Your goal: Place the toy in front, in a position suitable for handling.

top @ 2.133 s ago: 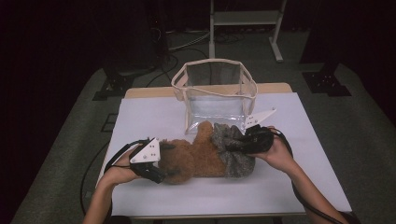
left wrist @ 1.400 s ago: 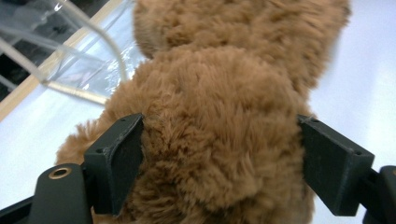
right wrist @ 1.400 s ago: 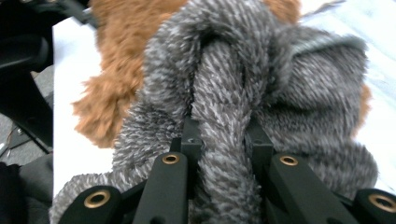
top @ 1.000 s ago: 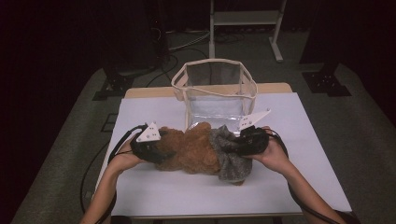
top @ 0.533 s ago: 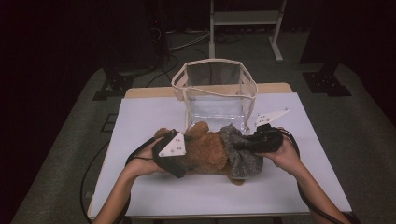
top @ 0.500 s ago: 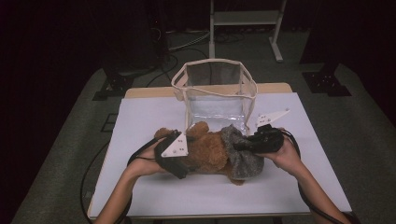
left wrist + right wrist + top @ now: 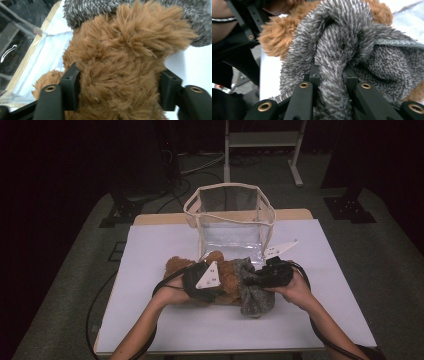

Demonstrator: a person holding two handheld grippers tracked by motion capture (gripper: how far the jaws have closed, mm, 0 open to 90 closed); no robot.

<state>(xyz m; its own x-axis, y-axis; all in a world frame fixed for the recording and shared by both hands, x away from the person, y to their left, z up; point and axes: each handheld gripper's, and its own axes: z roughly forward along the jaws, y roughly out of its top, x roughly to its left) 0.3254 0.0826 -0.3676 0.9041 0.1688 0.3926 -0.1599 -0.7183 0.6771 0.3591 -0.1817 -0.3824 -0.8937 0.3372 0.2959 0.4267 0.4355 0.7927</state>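
Between the jaws of the left gripper [image 7: 117, 100]: a thick wad of a shaggy brown plush toy [image 7: 120, 65], squeezed from both sides, fur bulging over the black pads. Clamped wide, not fully shut, presumably because the stuffed body is too bulky to pinch any thinner. Ahead of that gripper and slightly above: the fuzzy grey knitted cloth [image 7: 195, 22] draped over the far end of the toy. Off to its left: the clear plastic wall of a cream-trimmed see-through storage bag [image 7: 37, 62].

Between the jaws of the right gripper [image 7: 330, 72]: a narrow fold of the same grey cloth [image 7: 332, 50], pinched tight, jaws nearly together. Beyond that fold and to its left: brown fur [image 7: 277, 35], with the other hand and its black tool further left.

From the high view: both grippers [image 7: 202, 282] [image 7: 267, 275] facing each other across the toy [image 7: 227, 275], one at each end, the bundle lying on the white table sheet [image 7: 150, 250]. Just past both tools: the open-topped bag [image 7: 230, 215], standing upright, mouth up. Two-ended hold most likely chosen to keep the floppy bundle from sagging during a lift over the bag's rim. Toy not yet inside; resting just in front of the bag's near wall.
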